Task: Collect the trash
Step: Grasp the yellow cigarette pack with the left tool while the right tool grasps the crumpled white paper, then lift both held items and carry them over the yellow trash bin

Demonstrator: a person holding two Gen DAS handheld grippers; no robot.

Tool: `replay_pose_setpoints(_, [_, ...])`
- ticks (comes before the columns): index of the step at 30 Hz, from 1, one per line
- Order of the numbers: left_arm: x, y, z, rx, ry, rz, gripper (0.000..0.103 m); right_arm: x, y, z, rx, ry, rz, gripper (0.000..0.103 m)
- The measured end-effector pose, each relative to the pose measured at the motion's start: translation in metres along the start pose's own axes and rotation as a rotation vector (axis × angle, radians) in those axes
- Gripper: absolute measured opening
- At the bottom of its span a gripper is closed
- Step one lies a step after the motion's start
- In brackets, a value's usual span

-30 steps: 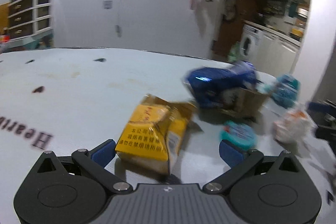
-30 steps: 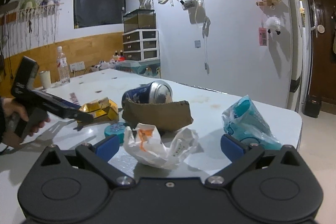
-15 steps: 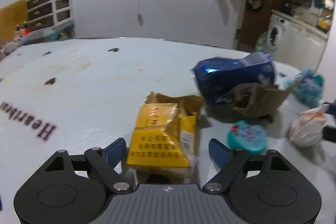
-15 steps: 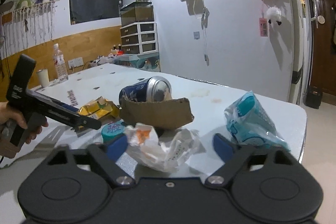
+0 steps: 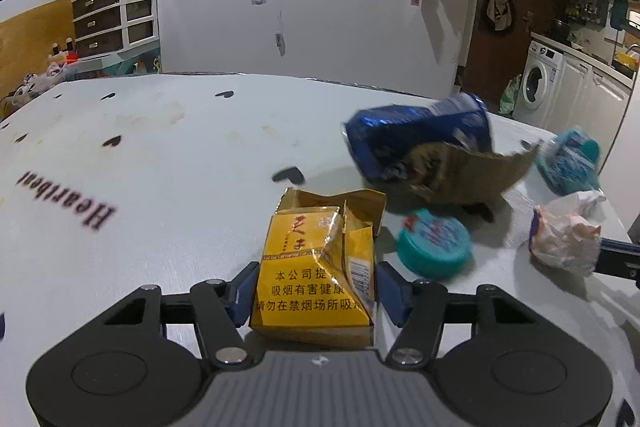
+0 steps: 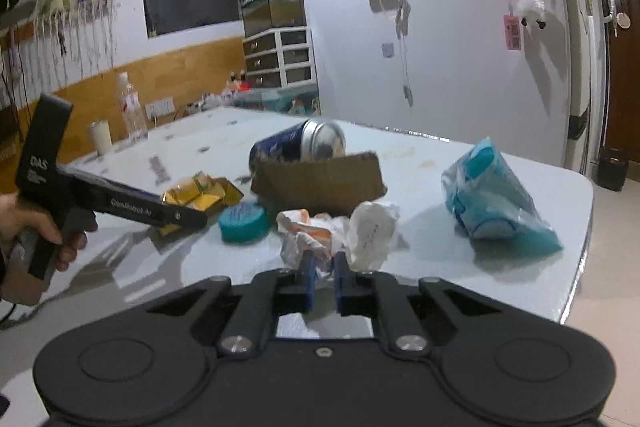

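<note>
Left wrist view. The left gripper point(image 5: 316, 293) sits low over the white table point(image 5: 168, 163), its jaws having just been closing around the yellow cigarette pack point(image 5: 316, 275). The blue pads point(image 5: 386, 289) stand at both sides of the pack, touching or nearly so; contact on the left side is hard to make out. The pack is crumpled, with a torn gold flap at its far end, and it lies flat on the table. Just beside it to the right lies a teal lid point(image 5: 434, 247). Beyond that, a torn piece of brown cardboard point(image 5: 472, 177) leans against a blue can point(image 5: 416, 137) lying on its side. At the right edge a crumpled white wrapper point(image 5: 568, 231) is pinched by the other tool, and a teal plastic packet point(image 5: 568, 163) lies farther back. The word "Heartbeat" is printed on the table to the left.

Right wrist view. The right gripper point(image 6: 322, 273) has its jaws drawn almost together, clamped on the near edge of the crumpled white wrapper point(image 6: 340, 233), which rests on the table. A hand point(image 6: 36, 231) at far left holds the left gripper's handle. The teal lid point(image 6: 244, 221) lies left of the wrapper, the cardboard point(image 6: 318, 183) and can point(image 6: 300, 145) behind it, and the teal packet point(image 6: 496, 201) to the right near the table's corner.
</note>
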State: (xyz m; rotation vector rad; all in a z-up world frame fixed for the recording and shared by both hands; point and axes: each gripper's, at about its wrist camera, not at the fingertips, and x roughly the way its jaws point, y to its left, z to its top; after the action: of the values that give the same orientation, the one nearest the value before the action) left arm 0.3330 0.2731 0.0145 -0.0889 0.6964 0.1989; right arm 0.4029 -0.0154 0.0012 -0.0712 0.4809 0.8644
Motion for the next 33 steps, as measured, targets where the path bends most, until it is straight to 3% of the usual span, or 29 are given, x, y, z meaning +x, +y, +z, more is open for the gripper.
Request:
replay_pose_setpoints(10, [-0.048,-0.039,-0.038,0.044,0.005,-0.075,0.061,-0.058,0.017,-0.013,0.028,0.031,0.041,0.008])
replay_pose_setpoints(21, [-0.088,-0.081,-0.076,0.094,0.004,-0.131,0.061,-0.100,0.055,-0.043,-0.051,0.124,0.121,0.012])
replay_pose_setpoints(24, [-0.096,-0.086,-0.083,0.102,-0.006,-0.136,0.061,-0.108,0.059,-0.044,-0.092,0.107,0.140,0.039])
replay_pose_setpoints(26, [-0.100,-0.090,-0.088,0.114,-0.013,-0.133,0.061,-0.113,0.059,-0.042,-0.127,0.086,0.152,0.069])
replay_pose_setpoints(27, [-0.101,-0.090,-0.089,0.118,-0.015,-0.133,0.061,-0.115,0.059,-0.041,-0.145,0.073,0.158,0.076])
replay_pose_setpoints(29, [-0.104,-0.090,-0.091,0.120,-0.014,-0.129,0.061,-0.116,0.059,-0.038,-0.177,0.044,0.148,0.100])
replay_pose_setpoints(33, [-0.107,-0.089,-0.092,0.128,-0.009,-0.118,0.061,-0.103,0.054,-0.033,-0.220,0.018,0.088,0.103])
